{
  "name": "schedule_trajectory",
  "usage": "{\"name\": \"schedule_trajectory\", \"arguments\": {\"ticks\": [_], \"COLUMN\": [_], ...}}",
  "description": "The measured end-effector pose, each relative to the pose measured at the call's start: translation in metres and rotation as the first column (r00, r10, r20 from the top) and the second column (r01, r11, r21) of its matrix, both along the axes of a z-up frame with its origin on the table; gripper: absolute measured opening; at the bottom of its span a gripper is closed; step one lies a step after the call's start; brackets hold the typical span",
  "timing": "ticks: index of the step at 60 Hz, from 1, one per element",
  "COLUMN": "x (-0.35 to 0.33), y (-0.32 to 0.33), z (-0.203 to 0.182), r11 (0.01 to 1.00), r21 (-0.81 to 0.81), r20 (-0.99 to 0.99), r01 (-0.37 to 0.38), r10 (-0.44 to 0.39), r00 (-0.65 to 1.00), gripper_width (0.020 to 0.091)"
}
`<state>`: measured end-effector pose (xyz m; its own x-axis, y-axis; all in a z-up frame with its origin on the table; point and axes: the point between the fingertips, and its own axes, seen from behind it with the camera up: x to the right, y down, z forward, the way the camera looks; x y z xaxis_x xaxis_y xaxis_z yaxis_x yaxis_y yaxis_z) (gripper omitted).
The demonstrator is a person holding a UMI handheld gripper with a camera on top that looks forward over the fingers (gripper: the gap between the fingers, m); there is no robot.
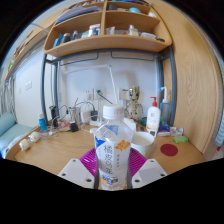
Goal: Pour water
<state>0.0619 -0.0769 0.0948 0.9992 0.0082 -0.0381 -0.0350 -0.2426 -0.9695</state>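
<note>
A clear plastic bottle (112, 147) with a white cap and an orange-and-white label stands upright between my fingers, close to the camera. My gripper (112, 168) is shut on the bottle, its magenta pads (87, 162) pressing against both sides of it. Just behind the bottle on the right sits a white cup (142, 143) on the wooden desk (60, 152). The bottle's base is hidden below the fingers.
A white pump bottle (153, 116) and a red round lid (169, 150) are to the right on the desk. Small bottles and cables (68, 117) clutter the back by the wall. Wooden shelves (105, 40) hang overhead.
</note>
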Motion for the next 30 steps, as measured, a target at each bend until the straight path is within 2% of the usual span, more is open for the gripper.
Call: {"name": "schedule_trajectory", "arguments": {"ticks": [7, 14, 23, 30], "x": [-0.019, -0.04, -0.051, -0.041], "y": [0.011, 0.032, 0.06, 0.078], "z": [0.006, 0.021, 0.044, 0.061], "r11": [0.996, 0.99, 0.983, 0.983], "r21": [-0.076, -0.126, -0.168, -0.175], "r20": [-0.174, -0.44, -0.78, -0.92], "r01": [-0.043, -0.067, -0.078, -0.045], "r10": [0.029, 0.004, -0.084, -0.147], "r00": [0.984, 0.898, 0.62, 0.362], "gripper_width": [0.0375, 0.0374, 0.0377, 0.0378]}}
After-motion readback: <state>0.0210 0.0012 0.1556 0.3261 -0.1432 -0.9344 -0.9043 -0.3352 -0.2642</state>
